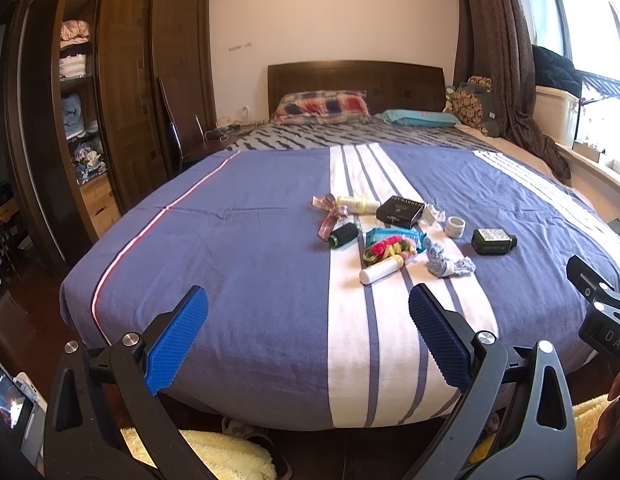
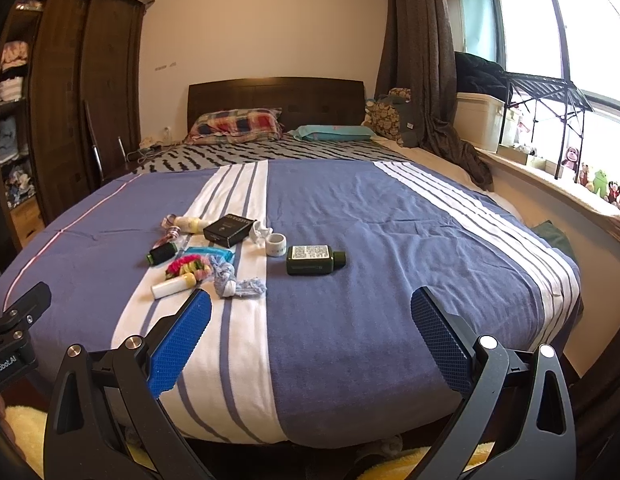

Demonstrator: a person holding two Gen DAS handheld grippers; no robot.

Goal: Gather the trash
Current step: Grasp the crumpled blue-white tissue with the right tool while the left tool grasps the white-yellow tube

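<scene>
A cluster of small items lies mid-bed on the blue and white striped cover point(image 1: 250, 248). It holds a black box point(image 1: 399, 211) point(image 2: 229, 230), a dark green flat bottle point(image 1: 493, 241) point(image 2: 314, 260), a white cup point(image 1: 455, 226) point(image 2: 276, 245), a crumpled white paper point(image 1: 434, 213) point(image 2: 258, 231), a small black bottle point(image 1: 343, 235) point(image 2: 162, 254), two pale tubes point(image 1: 381, 270) point(image 2: 173, 285), a blue packet point(image 1: 393, 236), coloured hair ties point(image 1: 385, 249) and a knotted cloth point(image 1: 447, 262) point(image 2: 234, 282). My left gripper point(image 1: 308, 336) and right gripper point(image 2: 310, 336) are open, empty, at the bed's foot.
A dark wooden wardrobe point(image 1: 122, 92) stands left of the bed, its shelves full of clothes. Pillows point(image 1: 321, 106) lie at the headboard. A curtain point(image 2: 425, 60) and a window sill with toys point(image 2: 597, 184) run along the right. A yellow rug point(image 1: 214, 452) lies on the floor below me.
</scene>
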